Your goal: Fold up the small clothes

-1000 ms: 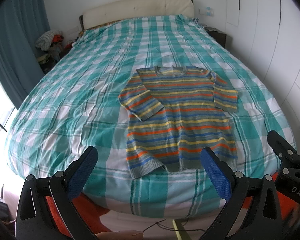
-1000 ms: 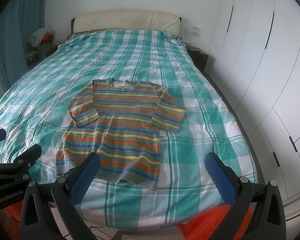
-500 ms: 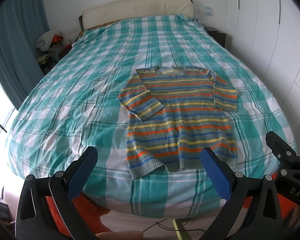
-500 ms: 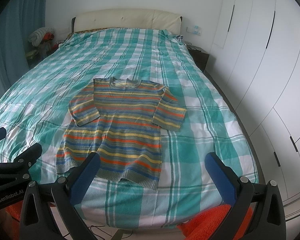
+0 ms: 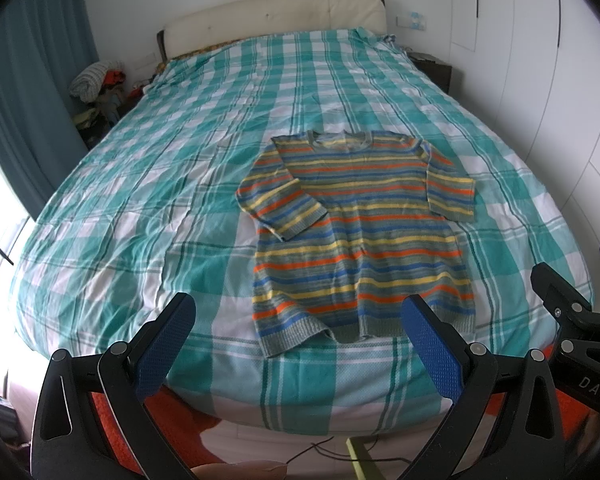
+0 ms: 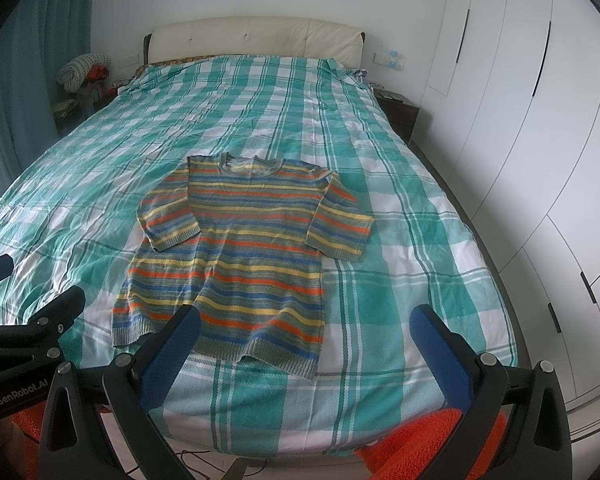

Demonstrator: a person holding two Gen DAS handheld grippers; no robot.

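A small striped sweater [image 5: 364,236] in orange, yellow, blue and grey lies flat on the bed, neck away from me, both sleeves folded inward and down. It also shows in the right wrist view [image 6: 240,252]. My left gripper [image 5: 296,336] is open and empty, held off the foot of the bed, in front of the sweater's hem. My right gripper [image 6: 308,344] is open and empty, just right of the hem. Each gripper shows at the edge of the other's view.
The bed carries a teal and white checked cover [image 5: 180,184]. A cream headboard [image 6: 256,36] stands at the far end. White wardrobe doors [image 6: 540,160] run along the right. A blue curtain [image 5: 16,92] and a pile of things [image 5: 96,84] are at the left.
The right wrist view has shifted slightly, the sweater sitting a little higher in it. The left gripper and the sweater have not visibly moved.
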